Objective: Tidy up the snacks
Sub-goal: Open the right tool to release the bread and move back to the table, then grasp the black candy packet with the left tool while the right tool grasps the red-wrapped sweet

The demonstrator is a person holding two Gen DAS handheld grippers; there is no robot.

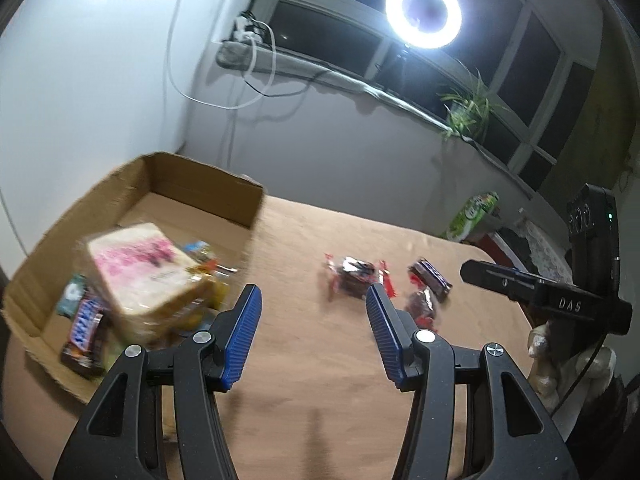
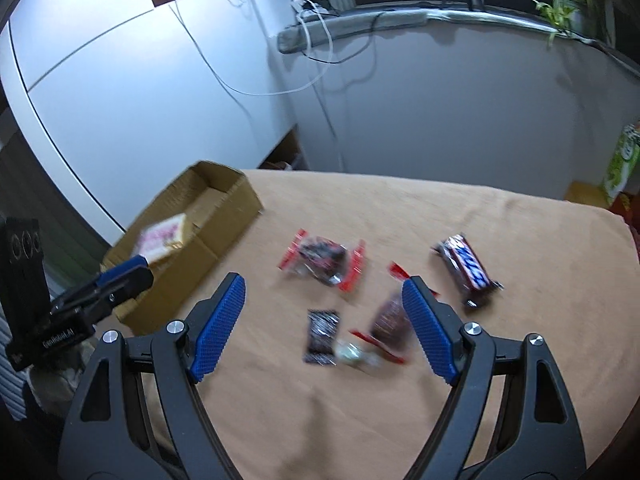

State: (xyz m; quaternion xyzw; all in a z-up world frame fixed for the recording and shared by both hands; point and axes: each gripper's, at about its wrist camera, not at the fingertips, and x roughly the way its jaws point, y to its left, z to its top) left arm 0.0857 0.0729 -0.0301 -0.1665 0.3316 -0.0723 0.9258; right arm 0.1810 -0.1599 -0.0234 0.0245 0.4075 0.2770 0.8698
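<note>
A cardboard box (image 1: 208, 184) stands at the table's left, also in the right wrist view (image 2: 224, 200). It holds a pink-and-white packet (image 1: 148, 272), a Snickers bar (image 1: 86, 332) and several small snacks. Loose on the tan cloth lie a red-ended dark packet (image 2: 322, 260), a Snickers bar (image 2: 466, 268), a small dark sachet (image 2: 322, 336), a second dark red-ended packet (image 2: 390, 320) and a pale candy (image 2: 354, 354). My left gripper (image 1: 314, 308) is open and empty beside the box. My right gripper (image 2: 324, 308) is open and empty above the loose snacks.
The table edge curves away at the right (image 2: 624, 240). A green carton (image 1: 474, 210) stands beyond the far edge. A lit ring light (image 1: 423, 10) and a potted plant (image 1: 468, 110) are by the window. White cabinets (image 2: 120, 80) stand behind the box.
</note>
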